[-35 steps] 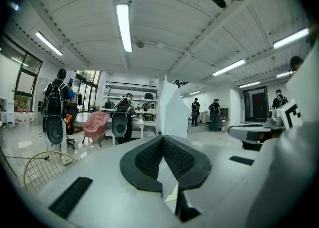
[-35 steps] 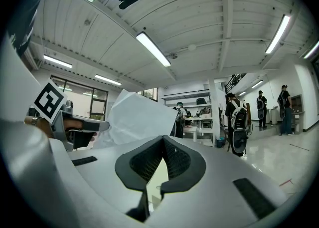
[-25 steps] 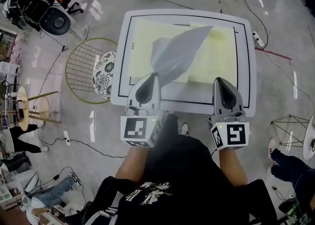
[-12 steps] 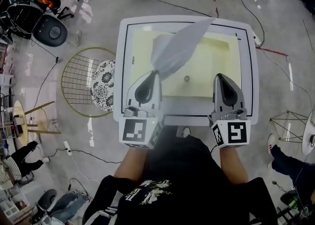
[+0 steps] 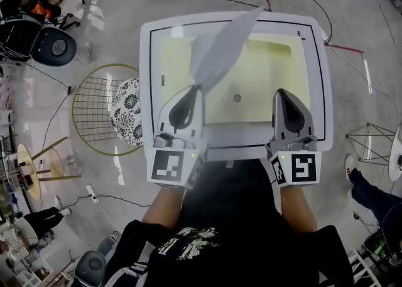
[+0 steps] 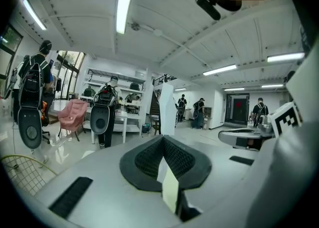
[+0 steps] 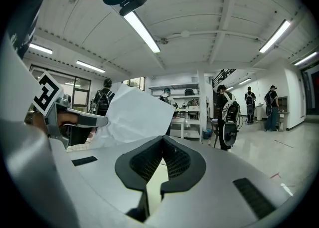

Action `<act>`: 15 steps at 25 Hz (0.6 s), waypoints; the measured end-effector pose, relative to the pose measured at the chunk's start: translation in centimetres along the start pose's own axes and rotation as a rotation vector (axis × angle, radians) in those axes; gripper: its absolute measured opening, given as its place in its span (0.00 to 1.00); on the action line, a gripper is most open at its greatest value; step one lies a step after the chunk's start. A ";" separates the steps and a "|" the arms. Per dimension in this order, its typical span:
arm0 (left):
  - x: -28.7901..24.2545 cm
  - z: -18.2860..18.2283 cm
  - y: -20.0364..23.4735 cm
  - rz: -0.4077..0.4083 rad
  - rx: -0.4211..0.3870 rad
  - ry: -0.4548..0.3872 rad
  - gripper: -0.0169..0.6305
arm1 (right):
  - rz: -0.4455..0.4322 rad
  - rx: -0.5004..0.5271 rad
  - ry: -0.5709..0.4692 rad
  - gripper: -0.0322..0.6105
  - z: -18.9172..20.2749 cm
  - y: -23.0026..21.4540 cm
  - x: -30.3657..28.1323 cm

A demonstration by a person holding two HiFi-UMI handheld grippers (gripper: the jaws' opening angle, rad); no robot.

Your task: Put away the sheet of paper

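Where left gripper clamps sheet, its corner hidden.

The sheet of paper hangs over the table, wire chair left.

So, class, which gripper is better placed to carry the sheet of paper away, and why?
Left. The left gripper is shut on the sheet of paper, which stands lifted above the table. The right gripper is shut on nothing and hangs apart from the sheet.
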State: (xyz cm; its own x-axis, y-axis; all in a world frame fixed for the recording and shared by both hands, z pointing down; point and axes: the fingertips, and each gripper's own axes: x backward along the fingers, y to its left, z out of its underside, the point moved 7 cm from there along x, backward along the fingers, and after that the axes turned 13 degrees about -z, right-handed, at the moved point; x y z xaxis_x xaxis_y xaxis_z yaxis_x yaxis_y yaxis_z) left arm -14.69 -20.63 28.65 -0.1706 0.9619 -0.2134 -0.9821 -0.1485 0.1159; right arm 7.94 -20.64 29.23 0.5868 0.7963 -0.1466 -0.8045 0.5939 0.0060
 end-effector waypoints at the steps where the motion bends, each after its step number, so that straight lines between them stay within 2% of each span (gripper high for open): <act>1: -0.2 0.0 -0.2 0.004 -0.002 0.003 0.03 | 0.001 -0.003 0.003 0.05 0.2 -0.3 0.0; 15: 1.4 -1.2 -3.3 0.015 -0.008 0.051 0.03 | -0.081 -0.022 0.003 0.05 0.4 -3.3 -2.0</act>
State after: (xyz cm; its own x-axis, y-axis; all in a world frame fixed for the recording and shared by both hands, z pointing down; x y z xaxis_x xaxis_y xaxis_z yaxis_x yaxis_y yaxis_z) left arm -11.82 -19.11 26.86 -0.1890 0.9468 -0.2605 -0.9800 -0.1649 0.1118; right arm 9.41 -24.14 29.93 0.6495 0.7456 -0.1488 -0.7565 0.6534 -0.0278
